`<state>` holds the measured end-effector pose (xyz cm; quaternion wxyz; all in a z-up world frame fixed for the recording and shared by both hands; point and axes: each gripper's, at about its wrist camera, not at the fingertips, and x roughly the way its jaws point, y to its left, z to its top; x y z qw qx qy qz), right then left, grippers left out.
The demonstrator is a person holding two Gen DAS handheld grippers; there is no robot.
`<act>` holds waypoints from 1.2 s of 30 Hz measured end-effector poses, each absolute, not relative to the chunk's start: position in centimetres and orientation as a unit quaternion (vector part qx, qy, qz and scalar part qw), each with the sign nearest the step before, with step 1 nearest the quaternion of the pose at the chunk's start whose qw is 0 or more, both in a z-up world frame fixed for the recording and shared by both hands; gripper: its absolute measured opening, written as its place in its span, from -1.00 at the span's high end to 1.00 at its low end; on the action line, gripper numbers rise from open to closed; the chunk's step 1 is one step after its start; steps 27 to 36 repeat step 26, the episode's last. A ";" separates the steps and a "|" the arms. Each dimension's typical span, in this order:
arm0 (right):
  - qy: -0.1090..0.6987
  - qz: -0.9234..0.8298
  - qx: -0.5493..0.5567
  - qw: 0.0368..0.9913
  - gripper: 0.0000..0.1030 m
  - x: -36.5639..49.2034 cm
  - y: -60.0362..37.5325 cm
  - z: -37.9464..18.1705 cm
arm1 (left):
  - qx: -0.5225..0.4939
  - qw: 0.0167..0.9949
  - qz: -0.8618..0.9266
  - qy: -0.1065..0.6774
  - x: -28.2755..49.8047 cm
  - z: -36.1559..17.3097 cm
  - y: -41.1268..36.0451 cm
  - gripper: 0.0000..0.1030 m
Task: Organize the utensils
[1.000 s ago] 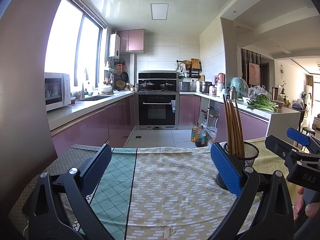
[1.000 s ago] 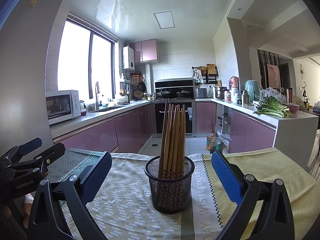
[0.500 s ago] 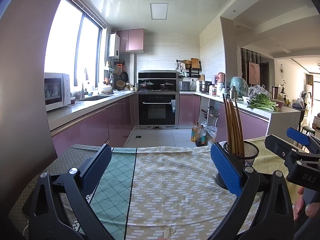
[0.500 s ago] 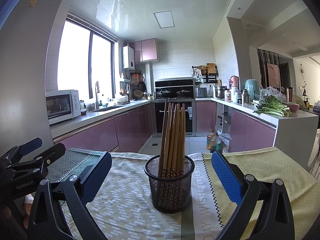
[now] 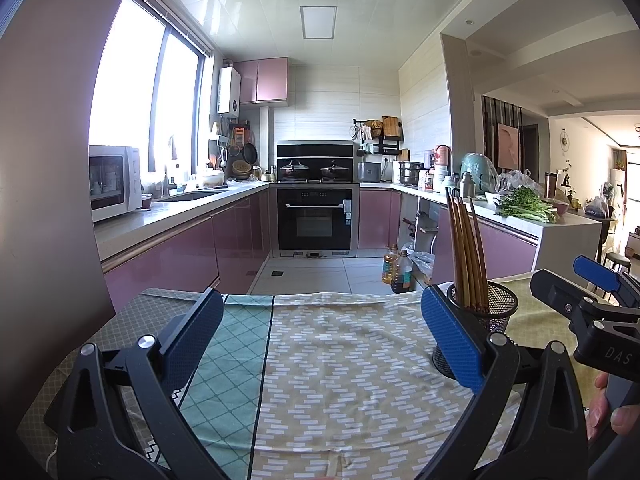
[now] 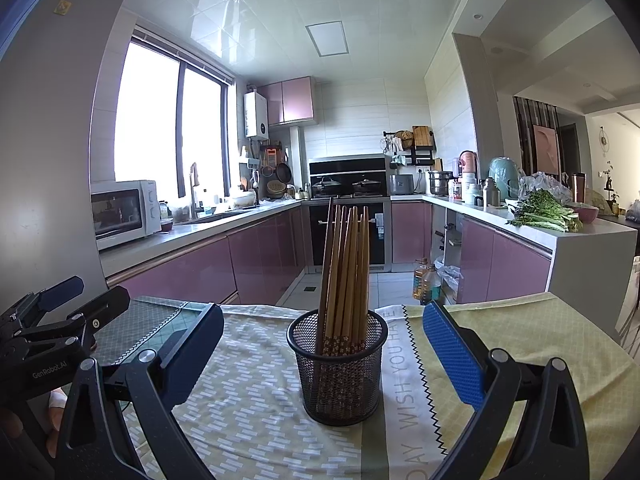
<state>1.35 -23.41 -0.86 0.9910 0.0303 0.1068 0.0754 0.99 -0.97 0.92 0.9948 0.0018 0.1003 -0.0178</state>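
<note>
Both tongs you are holding, left tongs (image 5: 320, 336) and right tongs (image 6: 322, 354), are gaping wide, gripping nothing; chopsticks (image 6: 346, 276) are standing in the mesh cup (image 6: 337, 372) on the desk (image 6: 540, 344), between the right tongs' fingers.

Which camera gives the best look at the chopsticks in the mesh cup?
The right wrist view: the chopsticks stand centred in the mesh cup, unobstructed. In the left wrist view they sit far right, the cup partly behind a blue finger pad.
</note>
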 end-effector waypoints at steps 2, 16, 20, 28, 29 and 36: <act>0.107 0.076 0.032 0.991 -0.88 1.4 -23.4 -0.9 | 0.002 0.995 -0.018 0.101 1.0 0.8 -0.9 -0.89; 0.111 0.075 0.035 0.990 -0.88 1.4 -23.3 -1.2 | 0.019 0.995 -0.015 0.094 0.9 0.6 -1.2 -0.89; 0.115 0.075 0.036 0.990 -0.88 1.5 -23.4 -1.4 | 0.016 0.994 -0.015 0.104 1.3 0.4 -1.0 -0.89; 0.139 0.065 0.032 0.988 -0.88 2.3 -24.8 -1.9 | 0.002 0.989 -0.013 0.144 2.6 -0.3 -0.2 -0.89; 0.139 0.065 0.032 0.988 -0.88 2.3 -24.8 -1.9 | 0.002 0.989 -0.013 0.144 2.6 -0.3 -0.2 -0.89; 0.139 0.065 0.032 0.988 -0.88 2.3 -24.8 -1.9 | 0.002 0.989 -0.013 0.144 2.6 -0.3 -0.2 -0.89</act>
